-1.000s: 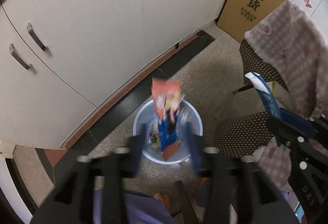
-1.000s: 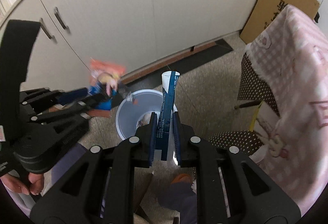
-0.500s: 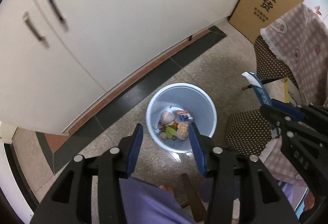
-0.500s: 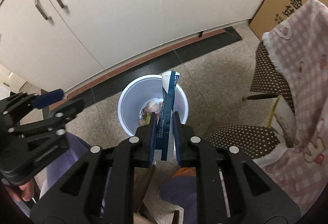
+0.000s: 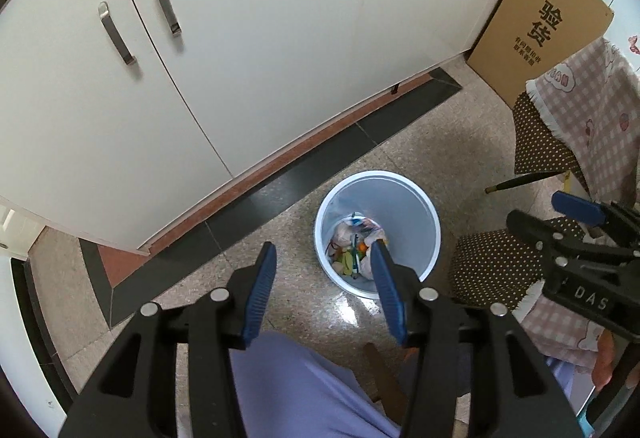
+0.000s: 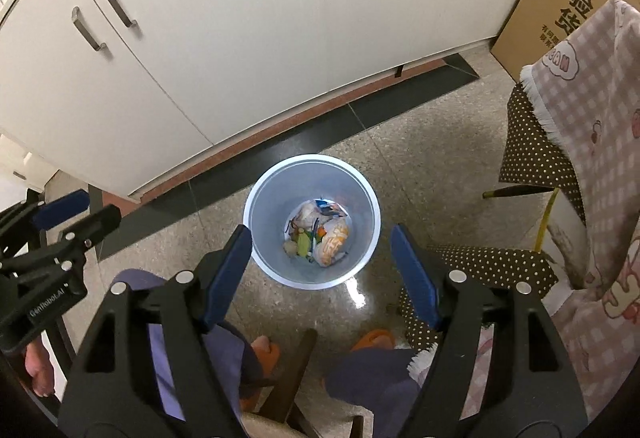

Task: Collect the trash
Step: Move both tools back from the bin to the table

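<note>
Both tools hang empty over the bin (image 6: 256,193): the right tool (image 6: 322,252) has just sprung its jaws wide, the left tool (image 5: 322,288) stands half open. Trash (image 6: 318,232) lies heaped at the bin's bottom, and the dropped blue wrapper is probably among it; whether more remains elsewhere cannot be seen.

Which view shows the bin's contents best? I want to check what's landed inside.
The right wrist view: it looks nearly straight down into the bin at the unobstructed trash. The left wrist view is oblique, and one finger overlaps the pile.
</note>
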The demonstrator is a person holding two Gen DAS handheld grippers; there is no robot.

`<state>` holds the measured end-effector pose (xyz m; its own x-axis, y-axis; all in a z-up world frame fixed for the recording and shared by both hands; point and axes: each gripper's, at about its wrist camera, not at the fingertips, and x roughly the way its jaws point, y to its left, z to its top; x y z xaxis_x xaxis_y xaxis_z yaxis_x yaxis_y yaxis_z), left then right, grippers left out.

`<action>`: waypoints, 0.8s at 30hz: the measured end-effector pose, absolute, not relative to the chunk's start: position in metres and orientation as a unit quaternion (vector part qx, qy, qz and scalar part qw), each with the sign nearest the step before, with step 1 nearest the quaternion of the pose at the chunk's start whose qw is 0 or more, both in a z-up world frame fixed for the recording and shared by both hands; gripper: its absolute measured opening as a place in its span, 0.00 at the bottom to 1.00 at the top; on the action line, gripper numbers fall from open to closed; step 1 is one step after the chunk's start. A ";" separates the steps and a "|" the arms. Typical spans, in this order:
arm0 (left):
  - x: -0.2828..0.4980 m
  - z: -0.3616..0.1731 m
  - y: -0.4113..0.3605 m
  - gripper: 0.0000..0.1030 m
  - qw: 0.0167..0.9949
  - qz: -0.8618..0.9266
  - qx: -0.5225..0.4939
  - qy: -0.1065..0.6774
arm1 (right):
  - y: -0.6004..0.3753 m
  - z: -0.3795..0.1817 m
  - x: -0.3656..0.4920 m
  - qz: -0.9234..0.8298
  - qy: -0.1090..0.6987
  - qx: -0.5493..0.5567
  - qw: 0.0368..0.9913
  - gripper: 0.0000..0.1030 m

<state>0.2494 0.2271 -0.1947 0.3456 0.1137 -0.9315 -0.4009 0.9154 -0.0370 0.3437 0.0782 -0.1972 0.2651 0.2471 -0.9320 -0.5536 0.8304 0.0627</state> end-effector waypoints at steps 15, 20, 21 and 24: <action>0.238 -0.138 0.194 0.51 0.844 0.145 -0.100 0.506 | 0.041 -0.127 0.325 0.279 0.481 -0.124 0.822 0.69; 0.237 -0.105 0.174 0.54 0.864 0.136 -0.078 0.478 | 0.014 -0.086 0.317 0.289 0.439 -0.105 0.844 0.69; 0.237 -0.098 0.170 0.55 0.868 0.132 -0.076 0.473 | 0.009 -0.080 0.316 0.289 0.434 -0.101 0.847 0.69; 0.237 -0.079 0.154 0.56 0.881 0.115 -0.072 0.453 | -0.012 -0.061 0.314 0.282 0.414 -0.089 0.861 0.70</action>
